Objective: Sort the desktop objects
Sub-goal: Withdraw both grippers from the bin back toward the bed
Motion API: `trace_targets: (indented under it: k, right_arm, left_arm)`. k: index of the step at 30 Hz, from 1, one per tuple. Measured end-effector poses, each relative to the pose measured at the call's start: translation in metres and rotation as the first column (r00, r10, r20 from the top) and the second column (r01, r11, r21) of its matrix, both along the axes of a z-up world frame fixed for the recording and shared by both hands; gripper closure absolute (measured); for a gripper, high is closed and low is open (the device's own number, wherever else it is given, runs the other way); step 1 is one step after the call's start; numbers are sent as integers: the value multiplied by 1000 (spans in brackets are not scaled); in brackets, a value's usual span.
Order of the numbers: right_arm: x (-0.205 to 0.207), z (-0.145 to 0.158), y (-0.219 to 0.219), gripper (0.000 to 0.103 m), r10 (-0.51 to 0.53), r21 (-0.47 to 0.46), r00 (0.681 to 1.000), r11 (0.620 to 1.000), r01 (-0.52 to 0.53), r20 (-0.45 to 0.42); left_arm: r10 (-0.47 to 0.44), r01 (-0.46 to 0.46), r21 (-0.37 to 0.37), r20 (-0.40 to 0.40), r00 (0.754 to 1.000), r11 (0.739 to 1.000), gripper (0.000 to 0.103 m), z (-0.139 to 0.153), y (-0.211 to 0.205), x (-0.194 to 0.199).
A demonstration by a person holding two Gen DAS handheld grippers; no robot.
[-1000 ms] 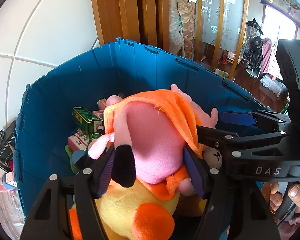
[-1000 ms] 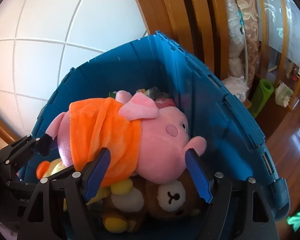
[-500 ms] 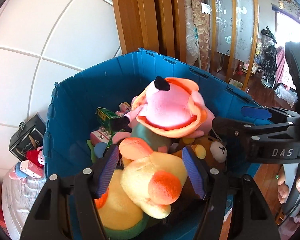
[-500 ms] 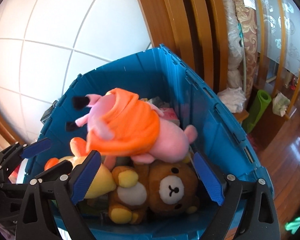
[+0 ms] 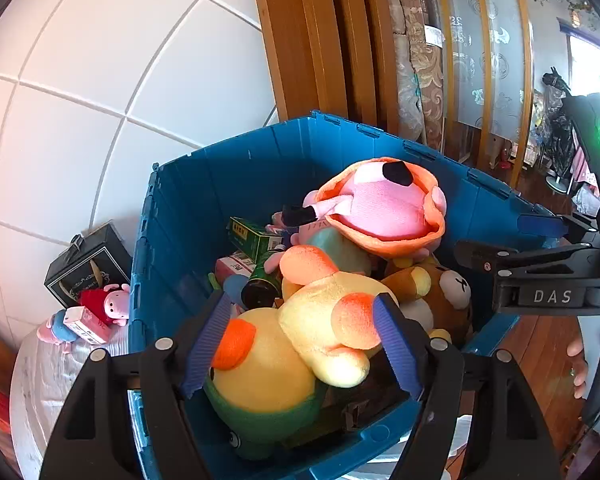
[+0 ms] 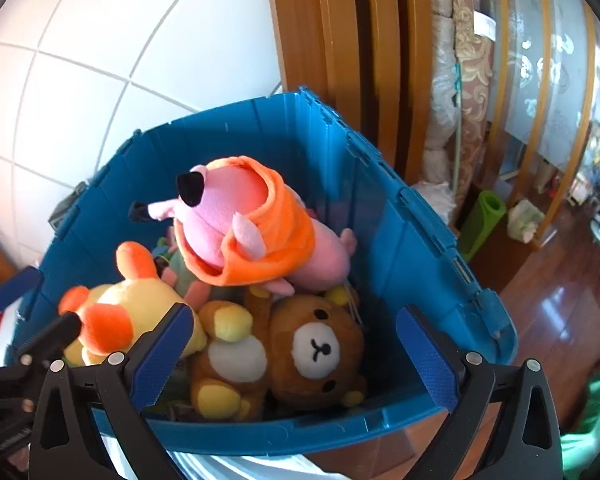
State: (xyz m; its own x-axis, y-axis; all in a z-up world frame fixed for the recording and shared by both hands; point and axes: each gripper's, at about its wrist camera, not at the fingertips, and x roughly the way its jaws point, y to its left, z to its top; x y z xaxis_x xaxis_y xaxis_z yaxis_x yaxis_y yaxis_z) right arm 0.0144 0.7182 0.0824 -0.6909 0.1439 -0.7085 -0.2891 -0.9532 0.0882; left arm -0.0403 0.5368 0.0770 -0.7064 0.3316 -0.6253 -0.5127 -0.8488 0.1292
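Note:
A pink pig plush in an orange dress (image 5: 380, 212) (image 6: 252, 232) lies free in the blue bin (image 5: 260, 148) (image 6: 420, 248), resting on a yellow plush (image 5: 300, 328) (image 6: 140, 304) and a brown bear (image 5: 440, 288) (image 6: 308, 344). My left gripper (image 5: 300, 344) hovers over the bin's near rim. Its jaws are opening, and the pads press on nothing; the yellow plush lies below them. My right gripper (image 6: 296, 360) stands wide open above the near rim, with the bear beneath it. Each gripper shows at the edge of the other's view.
Small boxes and a green carton (image 5: 252, 236) fill the bin's far corner. A black box (image 5: 88, 264) and small pig toys (image 5: 104, 304) sit left of the bin on white cloth. A wooden frame stands behind it; wooden floor and a green roll (image 6: 480, 224) lie to the right.
Both grippers held the pig plush over the bin a second ago. They let go and it dropped onto the toys. Both grippers have drawn back toward the near rim.

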Motion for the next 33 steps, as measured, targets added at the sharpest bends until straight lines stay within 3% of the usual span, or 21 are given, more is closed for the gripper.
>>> trace_targets:
  k: [10,15,24,33]
  right_arm:
    - [5,9,-27,0,-22,67,1000,998,23,-10]
    - [-1,26,-73,0,-11,186,999,982,20,-50]
    - [-25,53,-186,0,55,326,988,945,-6,-142]
    - [-69,57,-313,0,124,323,967,945,-46,-224]
  left_arm:
    - [54,-52,75,-21,998,996,30,7,-43,5]
    - [114,-109,111,-37,993,988,30,11,-85,4]
    - [221,-212,177,-31,975,961,30,5,-202,-11]
    - [348,-338,221,-4,938,915,30,-14,-353,-39]
